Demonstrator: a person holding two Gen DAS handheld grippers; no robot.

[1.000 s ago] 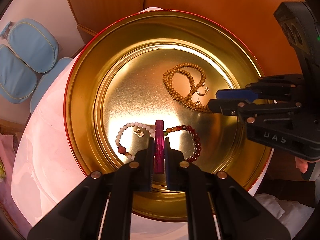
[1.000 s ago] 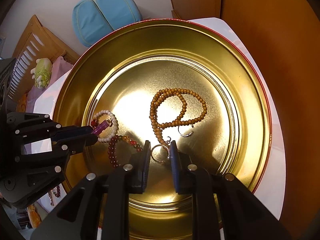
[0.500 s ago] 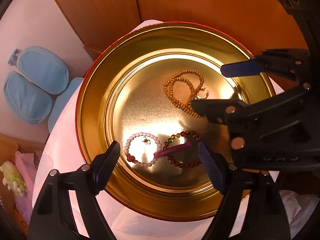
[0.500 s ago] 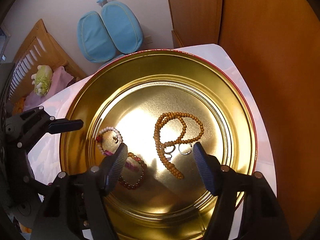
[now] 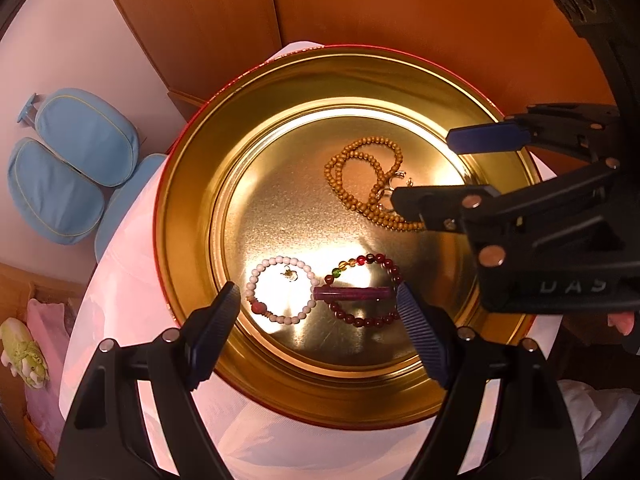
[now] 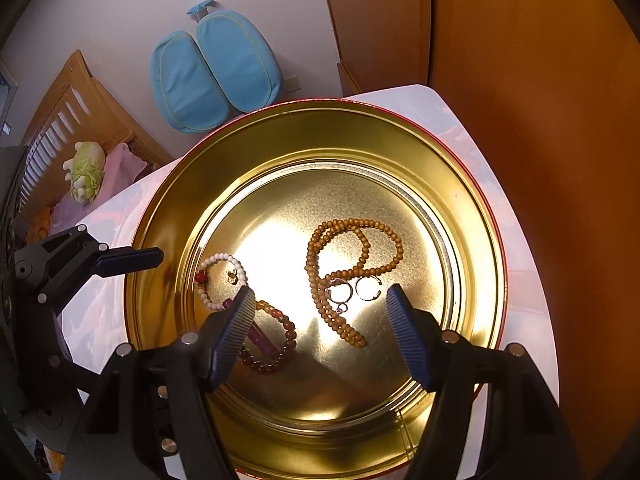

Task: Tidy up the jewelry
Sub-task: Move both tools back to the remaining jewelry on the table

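Left gripper [image 5: 318,306], black two-finger tool with ribbed dark-blue pads, jaws standing wide apart and clamped on nothing, hangs above the near part of a round gold-coloured metal tin with a red outer rim [image 5: 188,216]. Directly between and below its fingers lies a slim magenta cylindrical tube [image 5: 352,293], flat on the tin floor and crossing a bracelet of dark red beads with a few green and amber ones [image 5: 366,290]. Just beside that bracelet, on its left, lies a bracelet of white beads with one red bead [image 5: 280,294], a small metal charm [image 5: 289,275] inside its loop. Right gripper [image 6: 322,314], of the same build, also stands with jaws spread and nothing between the pads; it hangs over the far-right part of the tin. Below it a long strand of small tan wooden beads [image 6: 352,264] lies in loose loops, with two silver rings [image 6: 354,290] resting against the strand, one closed and one open-ended. In the left wrist view the right gripper's lower finger hides part of this strand. The tin sits on a pale pink table top [image 6: 516,240]. Beyond the table are a blue padded cushion [image 6: 212,76], orange-brown wooden panels [image 5: 360,4] and a green and white plush toy [image 6: 86,170] on pink cloth.
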